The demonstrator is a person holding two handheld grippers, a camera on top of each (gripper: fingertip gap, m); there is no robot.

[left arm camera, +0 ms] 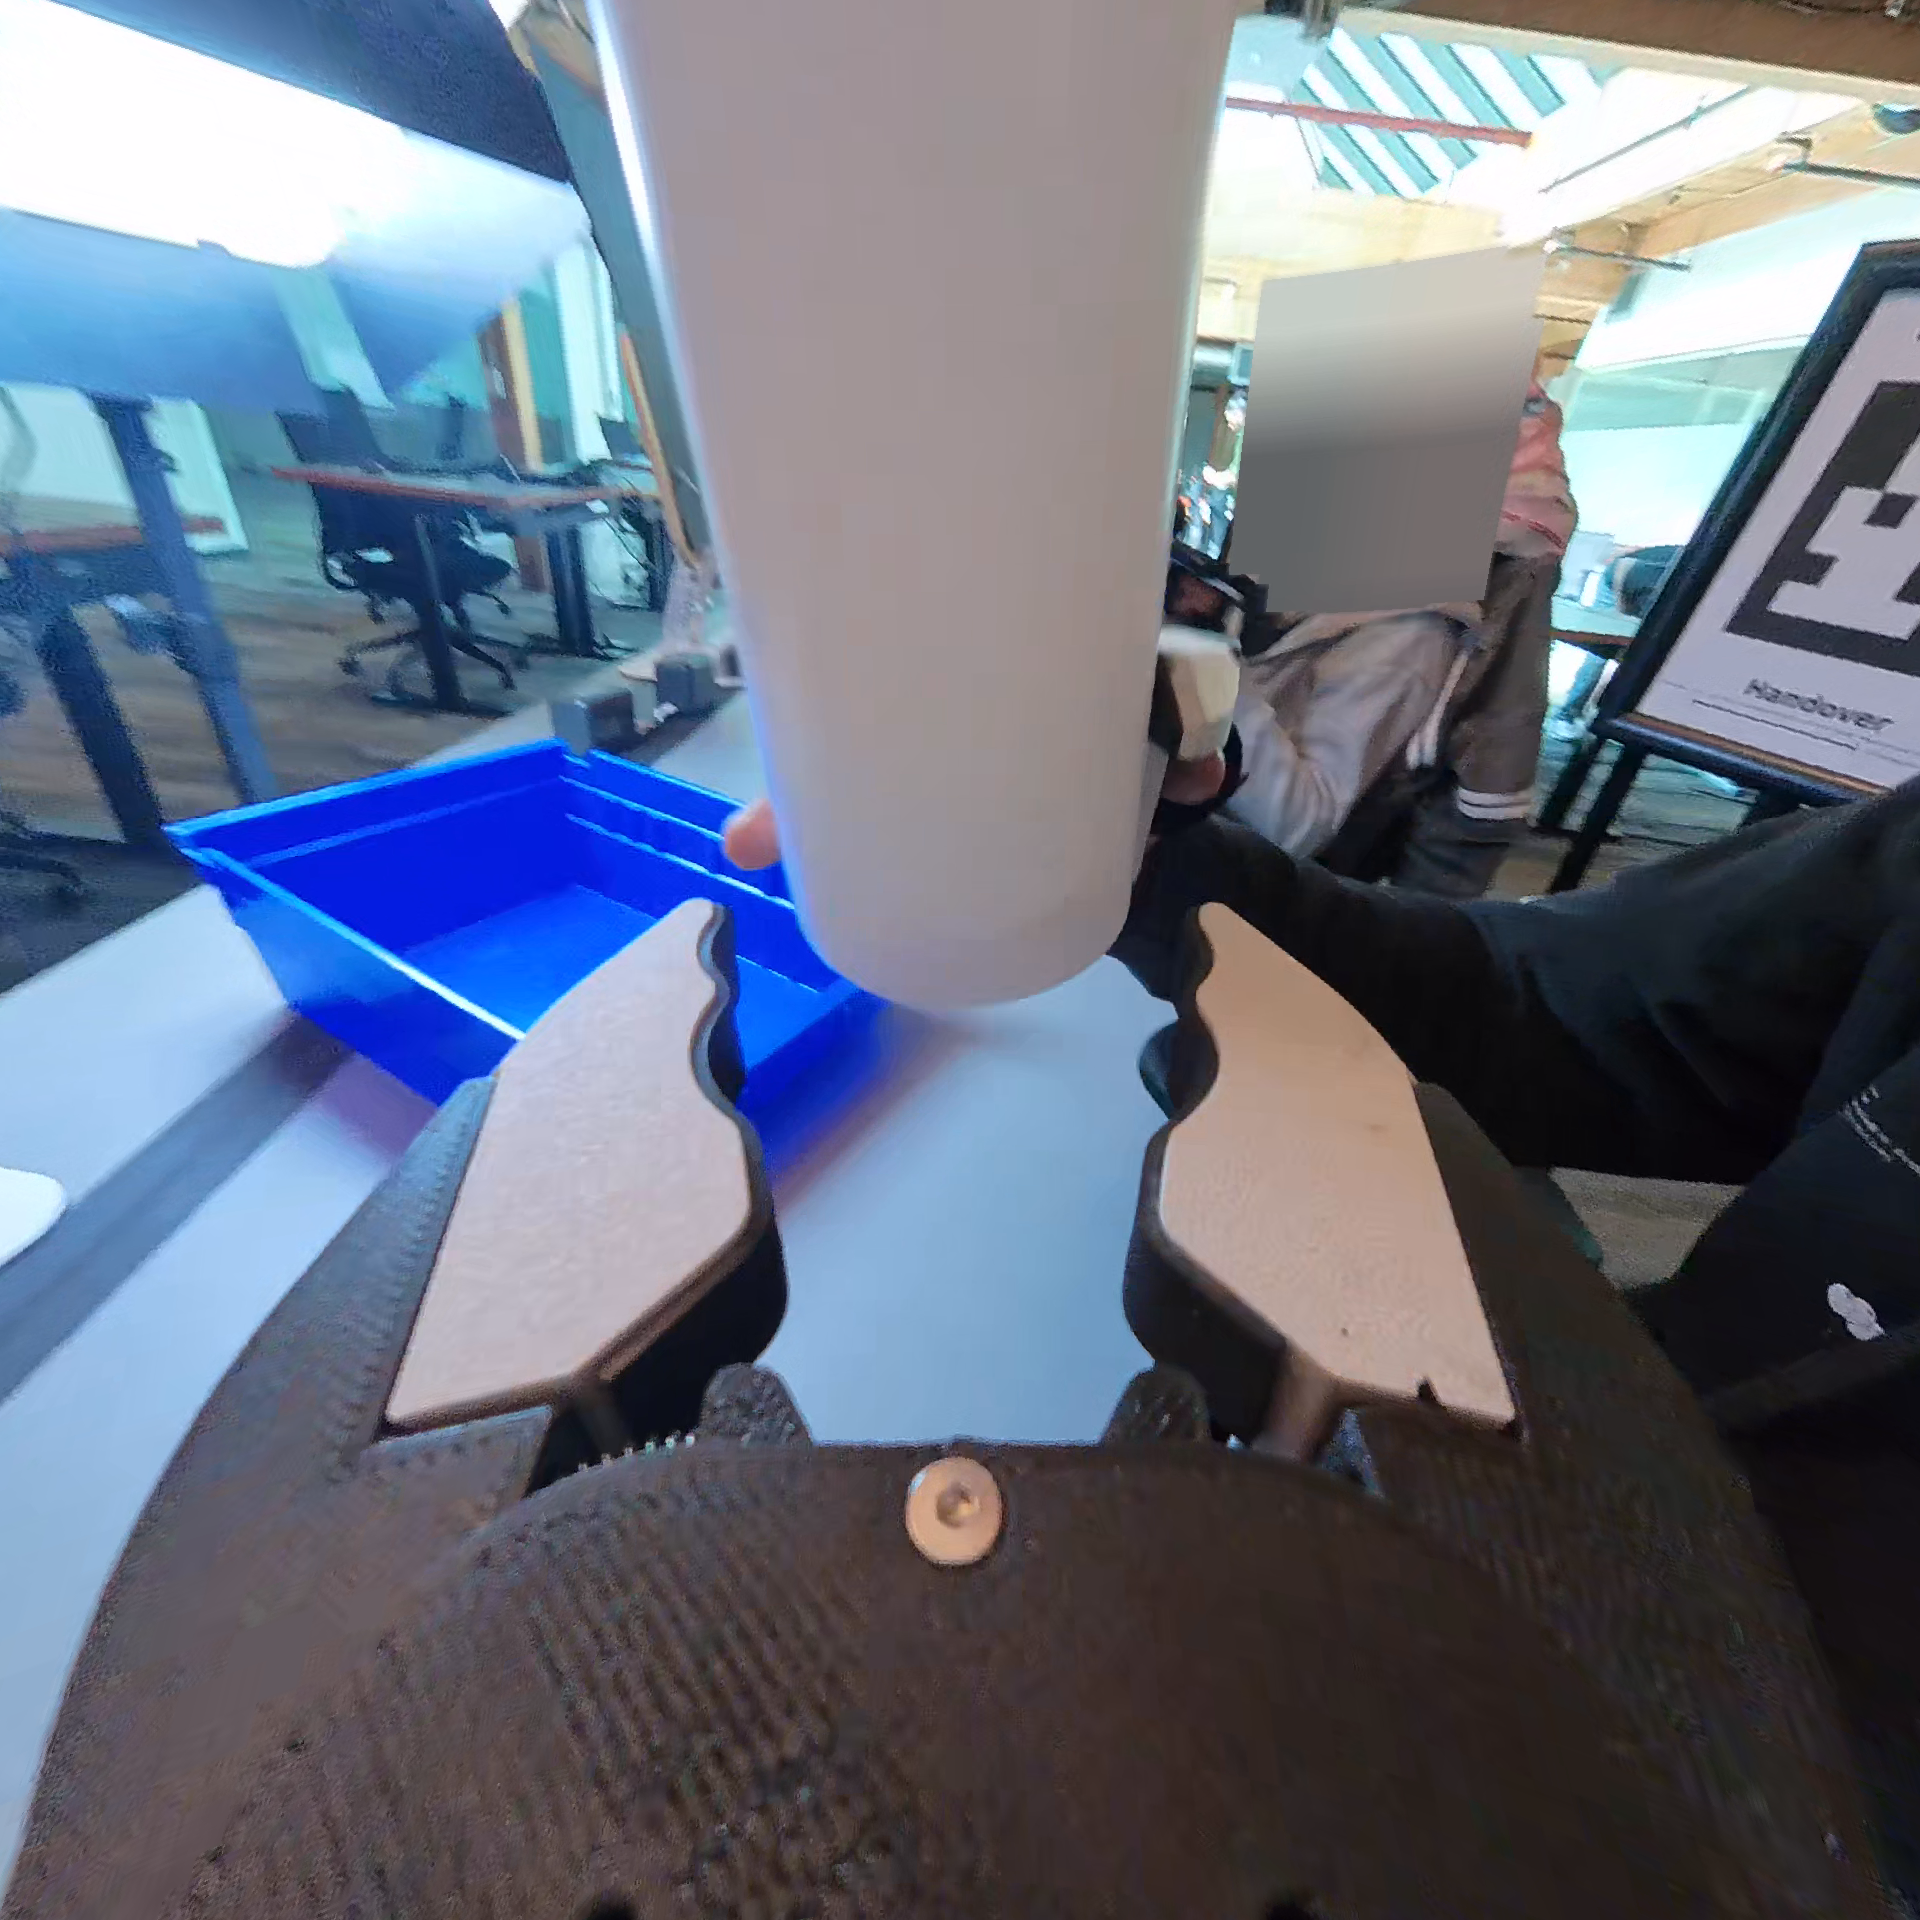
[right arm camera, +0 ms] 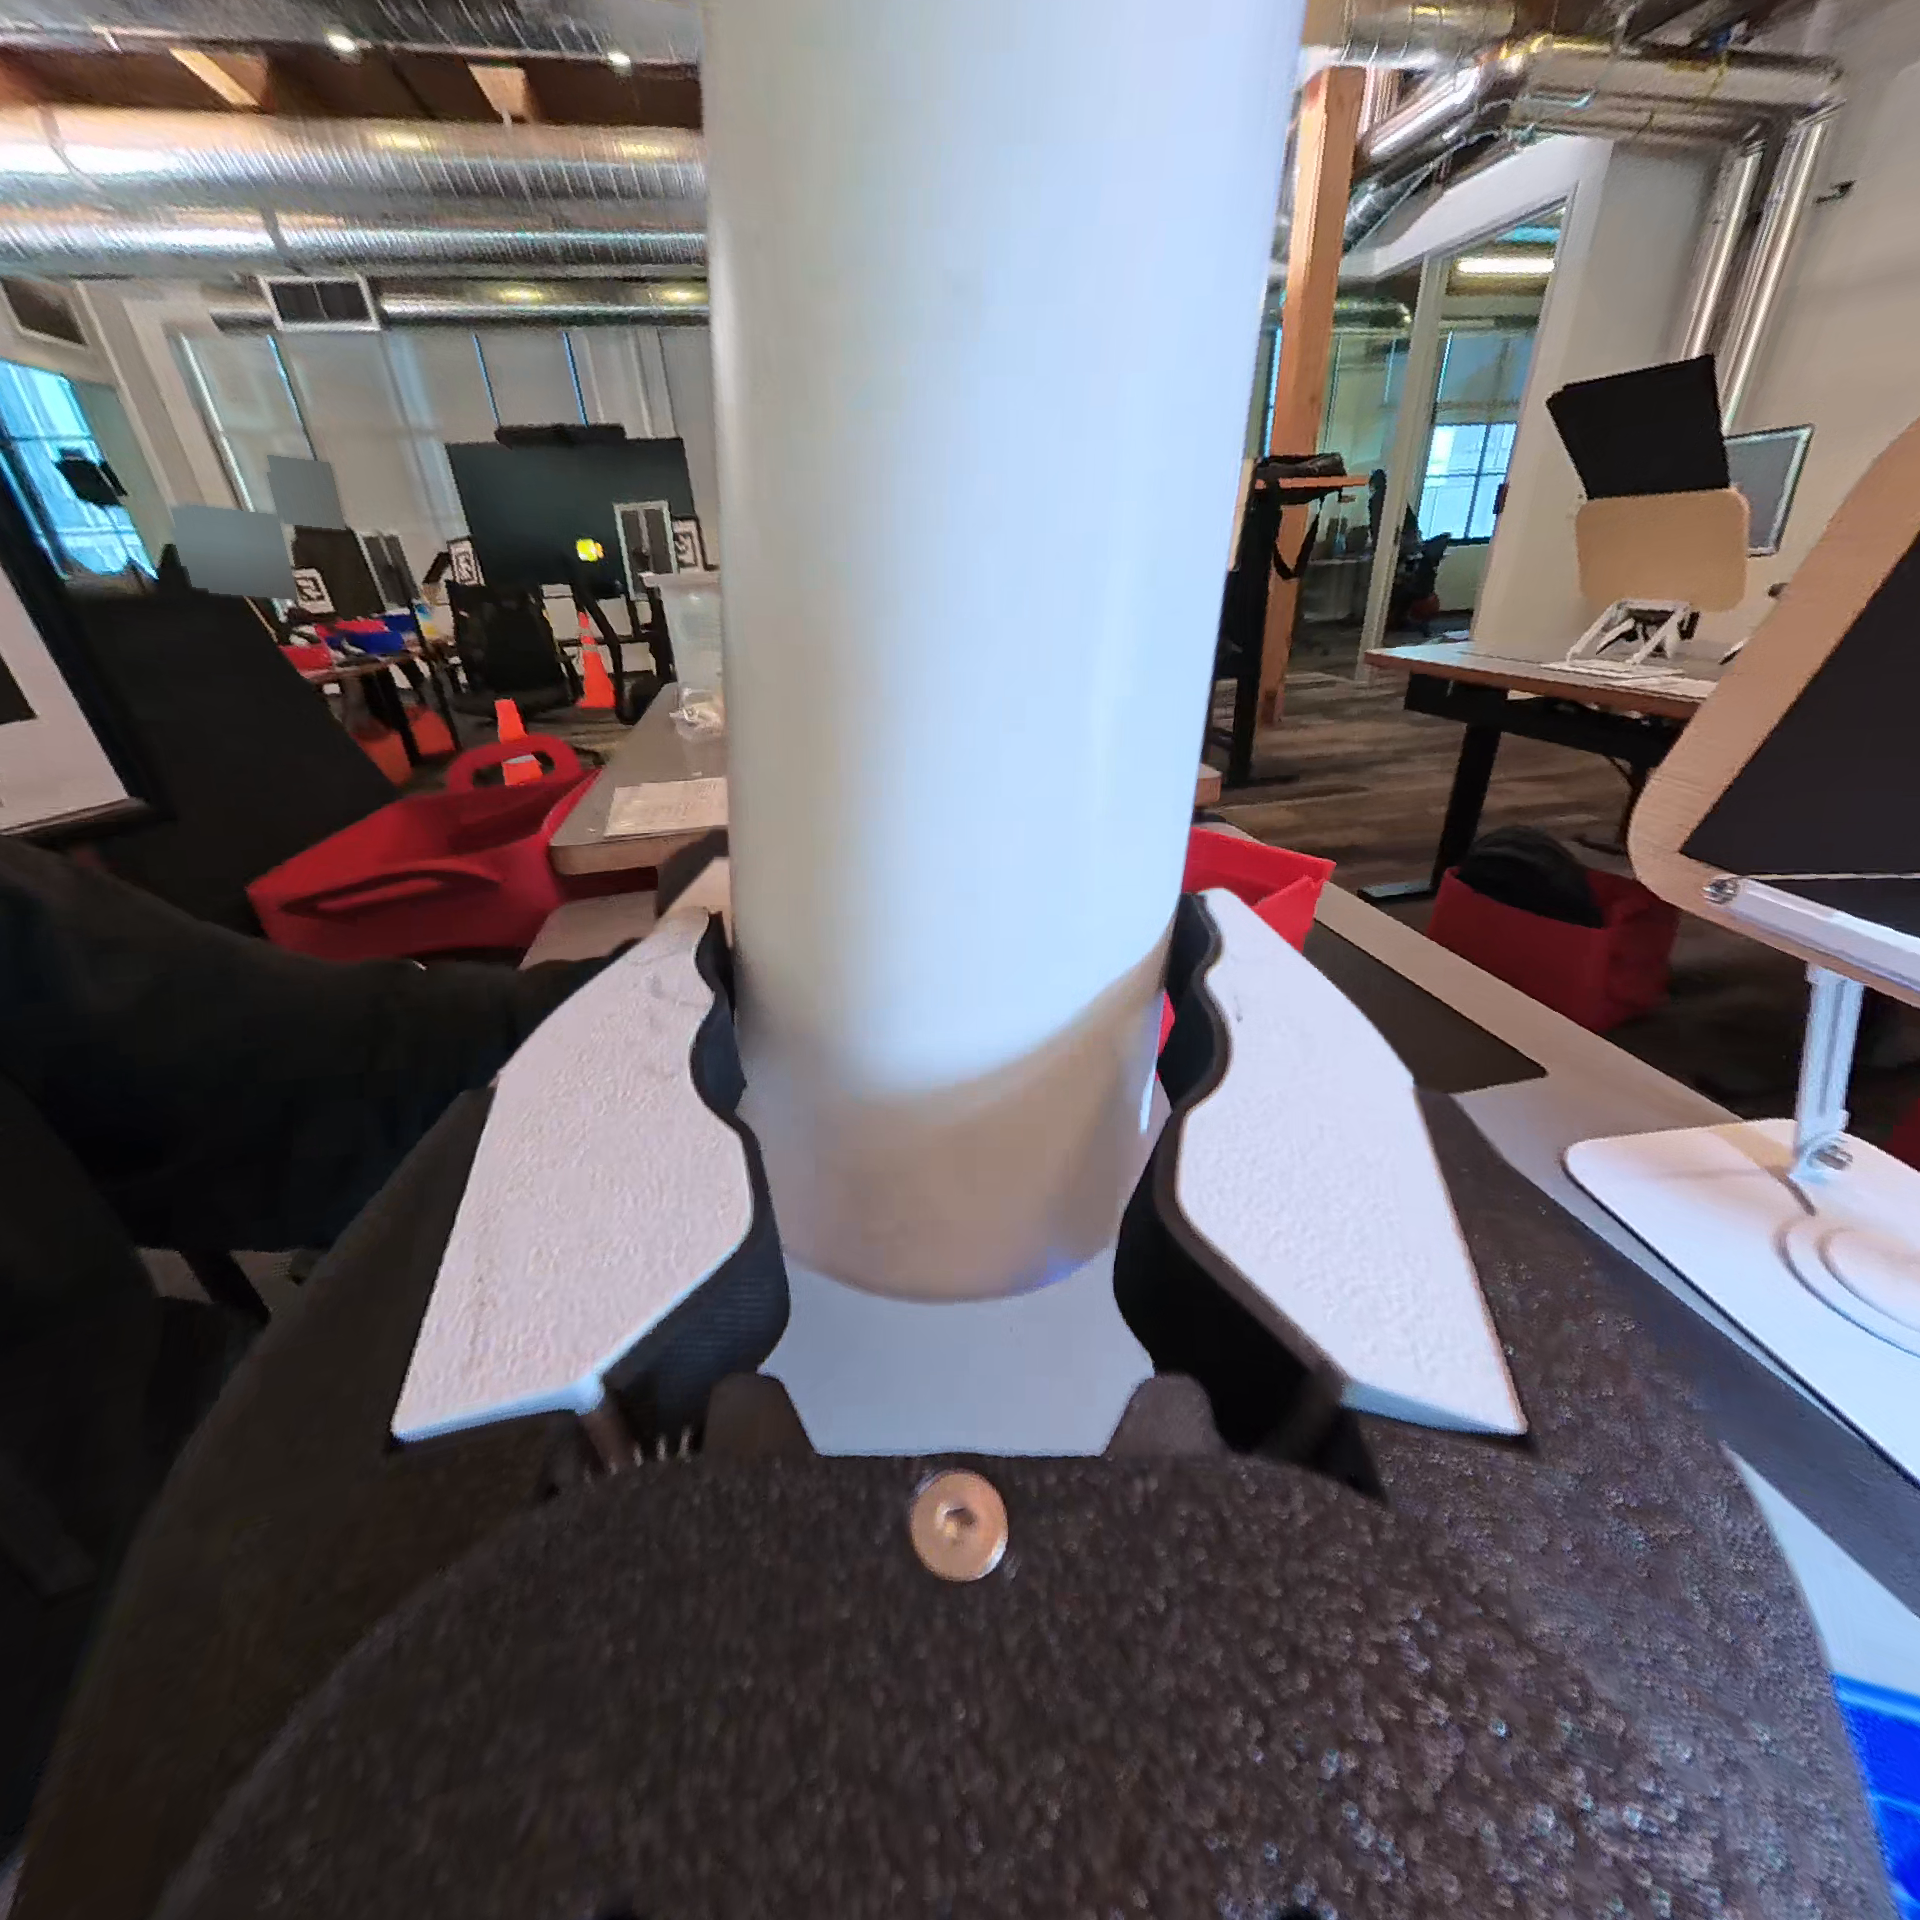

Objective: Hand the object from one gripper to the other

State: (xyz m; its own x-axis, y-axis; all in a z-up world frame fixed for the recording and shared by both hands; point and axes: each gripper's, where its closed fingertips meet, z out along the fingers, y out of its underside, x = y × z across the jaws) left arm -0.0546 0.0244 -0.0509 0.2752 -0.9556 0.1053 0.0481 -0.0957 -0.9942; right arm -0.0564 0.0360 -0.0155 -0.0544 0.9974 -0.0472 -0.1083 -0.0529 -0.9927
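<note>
Right gripper point(right arm camera: 951, 1039) clamps the white tube point(right arm camera: 966, 623) near its base, holding it upright so the end stays exposed. Left gripper point(left arm camera: 956, 997) spread apart just under that end point(left arm camera: 956, 935), apparently lining up to take it; bin point(left arm camera: 343, 904) behind.

This is an open-plan office fitted out as a robotics work area. Rows of standing desks point(left arm camera: 457, 499) with black swivel chairs point(left arm camera: 416, 561) stand on a wood-plank floor point(right arm camera: 1382, 790). Overhead run exposed silver ducts point(right arm camera: 343, 166) and timber beams. Glass-walled rooms point(right arm camera: 1455, 457) lie beyond a wooden post. Framed black-and-white marker boards point(left arm camera: 1808, 520), orange cones point(right arm camera: 594, 665), red bins point(right arm camera: 416, 883) and a blue tray point(left arm camera: 499, 914) sit about.
</note>
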